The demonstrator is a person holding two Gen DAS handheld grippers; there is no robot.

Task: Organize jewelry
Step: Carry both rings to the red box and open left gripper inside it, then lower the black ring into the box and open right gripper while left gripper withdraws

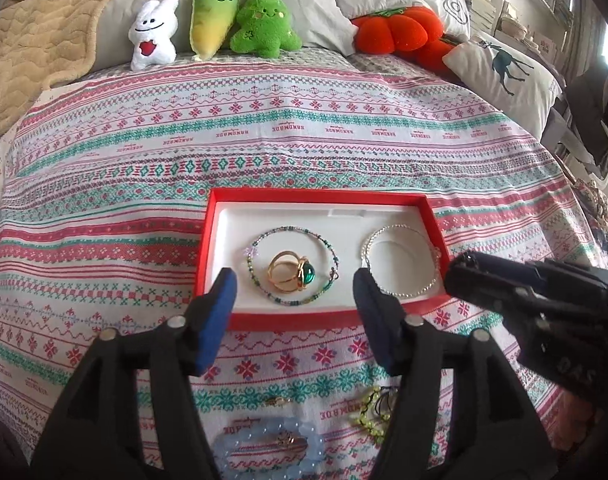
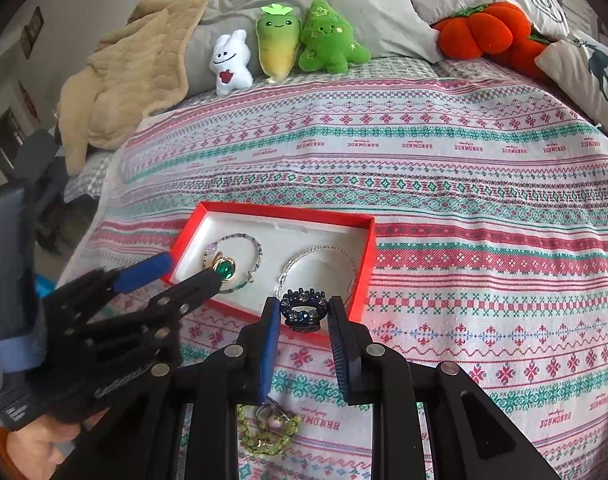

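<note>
From the left wrist view, the left tongs (image 1: pixel 294 280) stood wide apart over the near wall of the shallow red cardboard box with a white liner (image 1: pixel 321 194), gripping nothing. Between the blue pads, on the liner, lay the gold ring with a round green stone (image 1: pixel 294 276), resting inside the green beaded bracelet (image 1: pixel 294 266). A silver beaded bracelet (image 1: pixel 401 260) filled the box's other half. On the patterned bedspread (image 1: pixel 264 120) below the box waited a pale blue bead bracelet (image 1: pixel 270 446) and a yellow-green bead string (image 1: pixel 373 412).

From the right wrist view, the right tongs (image 2: pixel 302 312) were narrowed on a dark blue crown-shaped ring with small stones (image 2: pixel 304 310), held over the box's near wall beside the silver bracelet. The left tongs reached in from the left, open, their tips at the green-stone ring.

The risk looked greatest for the crown ring: pinched only by its sides, it could twist out and drop outside the box onto the soft bedspread if released too near the wall. The two tongs were also close and might collide, or a withdrawing tip might snag the beaded bracelet.
</note>
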